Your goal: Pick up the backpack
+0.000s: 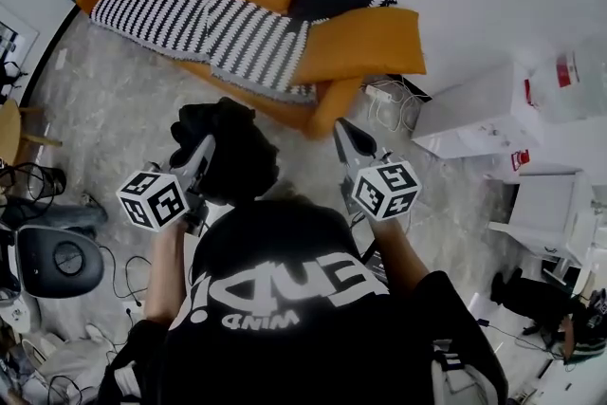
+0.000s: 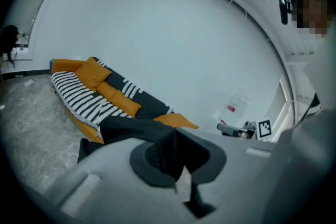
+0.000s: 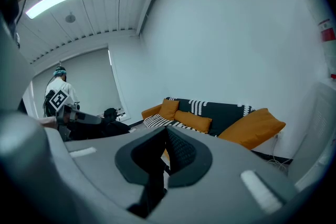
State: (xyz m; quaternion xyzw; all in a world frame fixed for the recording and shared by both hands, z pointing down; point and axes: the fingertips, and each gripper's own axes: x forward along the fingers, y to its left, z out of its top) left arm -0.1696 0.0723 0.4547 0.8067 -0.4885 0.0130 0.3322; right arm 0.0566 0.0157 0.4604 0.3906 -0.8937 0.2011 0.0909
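Observation:
The black backpack [image 1: 232,156] hangs off the floor in front of the person, bunched against my left gripper [image 1: 207,147]. In the left gripper view my left gripper [image 2: 170,152] is shut on a fold of the backpack's black fabric [image 2: 142,131]. My right gripper [image 1: 341,126] is held to the right of the backpack, apart from it. Its jaws are shut, with nothing seen between them [image 3: 167,136]. The right gripper view shows the left gripper [image 3: 79,117] with the dark backpack [image 3: 102,127] at its tip.
An orange sofa [image 1: 360,47] with a striped blanket [image 1: 209,24] stands ahead on the pale carpet. White boxes [image 1: 474,114] and cables [image 1: 389,104] lie at the right. A black round seat [image 1: 57,261] and more cables are at the left.

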